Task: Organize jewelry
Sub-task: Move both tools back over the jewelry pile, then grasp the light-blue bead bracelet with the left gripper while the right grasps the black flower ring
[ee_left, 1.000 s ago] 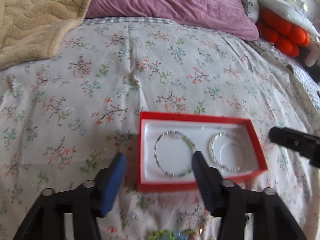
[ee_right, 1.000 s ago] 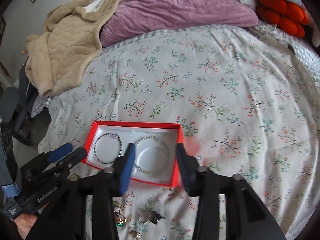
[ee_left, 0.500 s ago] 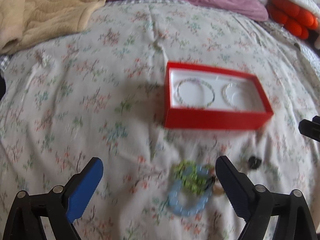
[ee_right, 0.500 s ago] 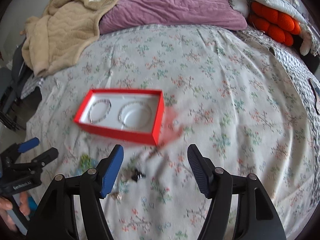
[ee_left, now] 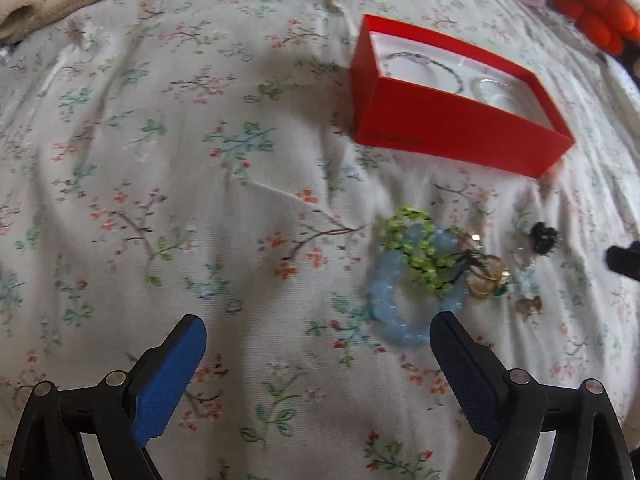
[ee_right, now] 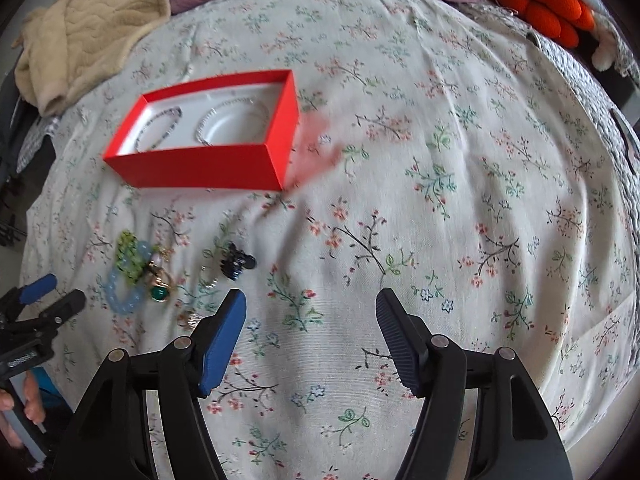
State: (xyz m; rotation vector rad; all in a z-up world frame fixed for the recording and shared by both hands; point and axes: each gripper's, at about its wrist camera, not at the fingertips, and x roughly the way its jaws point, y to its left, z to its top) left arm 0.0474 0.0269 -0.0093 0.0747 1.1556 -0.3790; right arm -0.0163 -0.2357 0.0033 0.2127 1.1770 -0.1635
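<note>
Jewelry pile (ee_left: 432,268), lying just before the red box (ee_left: 452,128), is approached nearest by the left gripper (ee_left: 318,344) (jaws spread, as are the right gripper (ee_right: 310,320)'s).

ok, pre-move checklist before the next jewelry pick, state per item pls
1. Left gripper open and empty: ok.
2. Right gripper open and empty: ok.
3. Red box open, upright, reachable on the floral bedspread: ok.
4. Box contents: multicolour beaded bracelet and silver bracelet lie flat; spare room for more: cannot tell.
5. Loose pile separable: not ok; green bead bracelet overlaps the light blue bead bracelet, gold ring lies against them.
6. Black clip lies apart from the pile: ok.
</note>
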